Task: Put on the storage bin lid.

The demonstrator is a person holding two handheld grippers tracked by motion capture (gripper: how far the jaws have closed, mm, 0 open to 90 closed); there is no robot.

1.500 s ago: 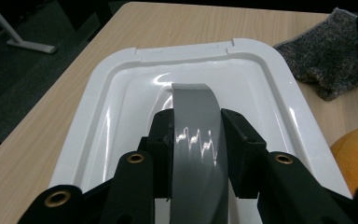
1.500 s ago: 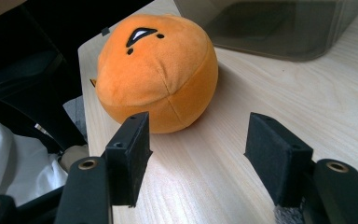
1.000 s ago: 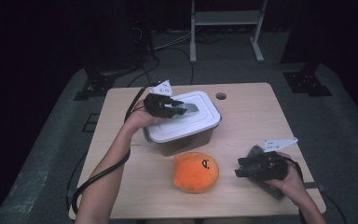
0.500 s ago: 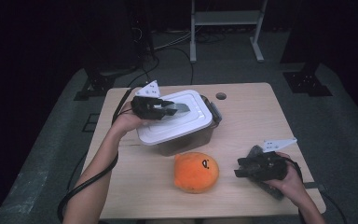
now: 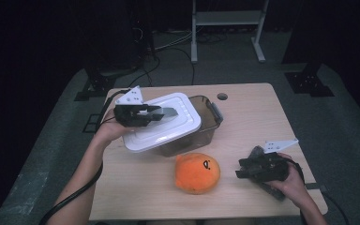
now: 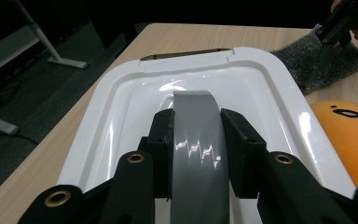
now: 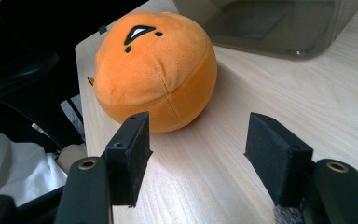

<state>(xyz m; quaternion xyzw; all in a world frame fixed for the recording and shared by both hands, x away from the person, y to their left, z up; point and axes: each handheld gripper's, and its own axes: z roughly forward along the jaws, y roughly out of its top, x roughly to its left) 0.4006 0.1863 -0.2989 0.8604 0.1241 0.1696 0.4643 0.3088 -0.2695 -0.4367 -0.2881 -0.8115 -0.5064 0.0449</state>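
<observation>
Your L gripper (image 5: 157, 114) jaws clamp the grey handle (image 6: 196, 135) of the white lid (image 5: 161, 123), half off the bin (image 5: 205, 123); R gripper (image 7: 205, 161) gapes empty by the plush (image 5: 197, 171); lid prob. tips if grip slips.

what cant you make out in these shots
- Inside of the box, high view: the lid, held by the left gripper, covers most of it.
- Grey thing by the right gripper: partly hidden, unidentifiable.
- Toy, left gripper view: cut off by the frame edge.
</observation>
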